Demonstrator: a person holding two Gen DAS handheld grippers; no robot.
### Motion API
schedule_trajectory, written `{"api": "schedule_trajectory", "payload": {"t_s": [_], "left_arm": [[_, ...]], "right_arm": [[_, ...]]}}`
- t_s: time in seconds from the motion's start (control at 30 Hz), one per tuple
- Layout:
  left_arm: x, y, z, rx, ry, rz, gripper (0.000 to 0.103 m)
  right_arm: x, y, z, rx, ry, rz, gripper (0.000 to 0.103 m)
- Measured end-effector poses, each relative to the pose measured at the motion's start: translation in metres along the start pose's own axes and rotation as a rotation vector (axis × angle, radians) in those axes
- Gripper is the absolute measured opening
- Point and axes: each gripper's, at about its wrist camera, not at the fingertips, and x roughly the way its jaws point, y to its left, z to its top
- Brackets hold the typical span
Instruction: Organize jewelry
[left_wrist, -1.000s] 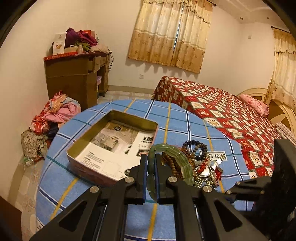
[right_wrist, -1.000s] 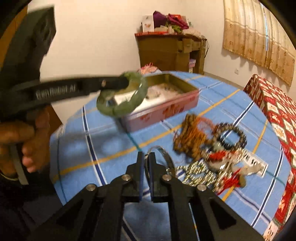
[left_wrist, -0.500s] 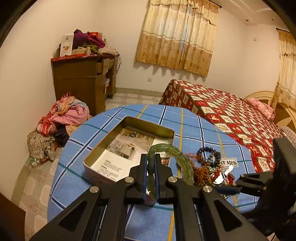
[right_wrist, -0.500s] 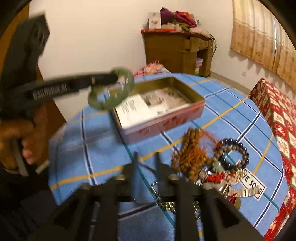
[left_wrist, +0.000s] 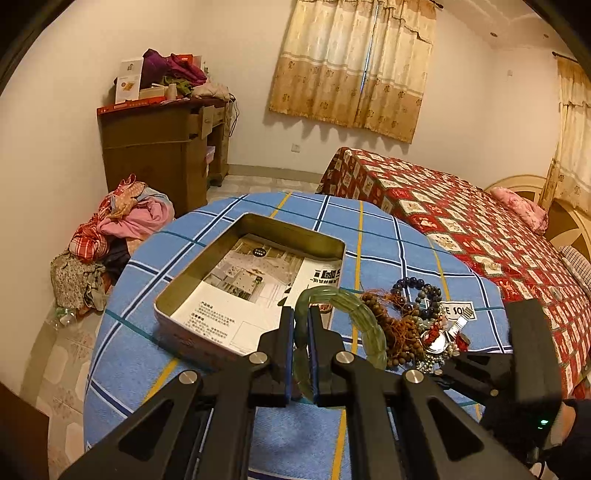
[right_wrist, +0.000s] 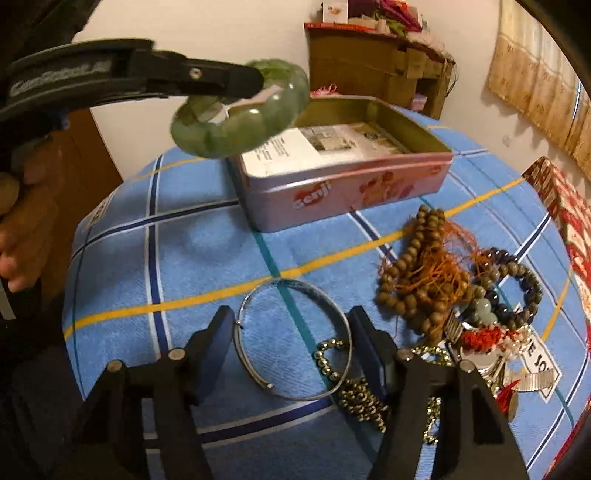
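Note:
My left gripper (left_wrist: 301, 321) is shut on a green jade bangle (left_wrist: 364, 325), holding it in the air over the near end of the open tin (left_wrist: 207, 258). The right wrist view shows that same bangle (right_wrist: 240, 114) in the left gripper (right_wrist: 255, 79) above the tin (right_wrist: 343, 188). My right gripper (right_wrist: 291, 332) points down at the blue checked tablecloth, its jaws opening. A thin silver bangle (right_wrist: 291, 281) lies flat on the cloth between its fingers, which do not press on it.
A heap of jewelry lies right of the silver bangle: wooden beads (right_wrist: 413, 266) with orange tassels, a dark bead bracelet (right_wrist: 524, 280), a gold bead chain (right_wrist: 354, 395). Printed paper lines the tin. A bed (left_wrist: 461, 229) stands beyond the round table.
My right gripper went from shut on the silver bangle to open and sank toward the table; the bangle now lies on the cloth. The left gripper kept its hold on the green bangle.

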Motion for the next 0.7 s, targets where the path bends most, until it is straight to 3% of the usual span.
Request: {"api": "schedule_trajectory", "payload": {"t_s": [0.17, 0.3, 0.7], "left_arm": [[0.0, 0.006, 0.014, 0.014, -0.02, 0.021, 0.006], [0.008, 0.012, 0.029, 0.046, -0.027, 0.05, 0.006], [0.064, 0.038, 0.052, 0.097, 0.061, 0.126, 0.006]], "right_arm": [[-0.023, -0.004, 0.012, 0.038, -0.076, 0.02, 0.066], [-0.027, -0.014, 0.035, 0.039, -0.113, -0.024, 0.066], [0.01, -0.061, 0.116, 0.125, -0.186, -0.106, 0.066]]}}
